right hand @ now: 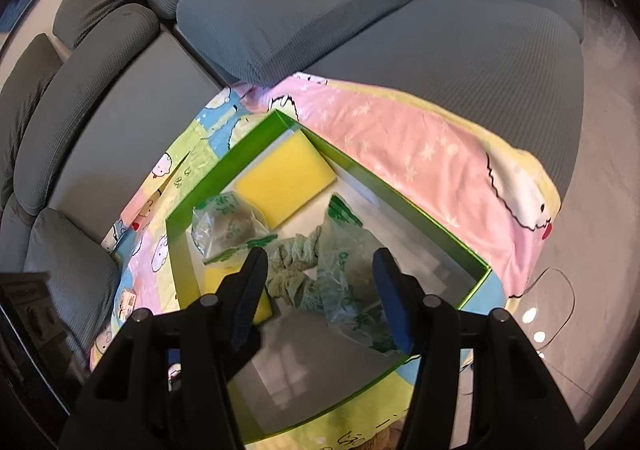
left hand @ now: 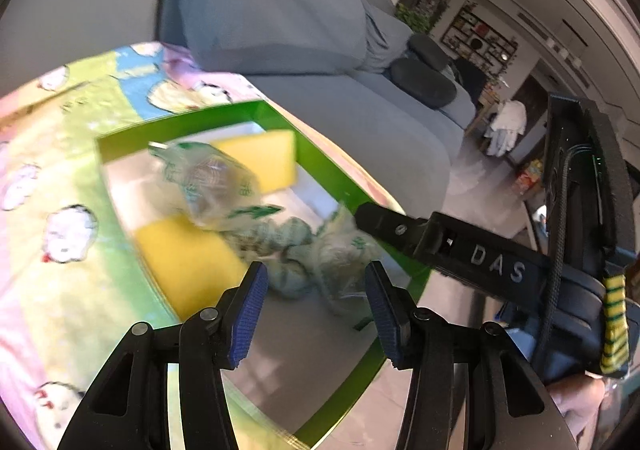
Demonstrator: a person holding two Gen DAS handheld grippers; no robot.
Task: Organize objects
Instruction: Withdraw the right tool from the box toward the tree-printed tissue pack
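In the left wrist view, the left claw (left hand: 316, 306) was seen held partly apart with nothing between its blue pads (left hand: 248, 314). It hung over the near edge of the green box (left hand: 344, 185). The right claw's black finger (left hand: 384, 226) was seen reaching in from the right edge, just beside a crinkly plastic bag (left hand: 348, 250). A bump between the two claws could be feared, because both were crowded over the same corner of the box. The thin bag could also be torn or dragged out if only a bit of it were pinched.

In the right wrist view, the right claw (right hand: 320, 290) was seen half wide, and whether the bag (right hand: 352, 274) under it was pinched could not be told. The box (right hand: 476, 274) was seen lying on a cartoon blanket (right hand: 420, 141) by a grey sofa (right hand: 360, 29).

Inside the box these were counted: two yellow sponges (right hand: 288, 173), one in the far corner and one at the near left edge; two plastic bags, the other (right hand: 224, 226) beside the far sponge; and one green cloth (right hand: 296, 270) in the middle.
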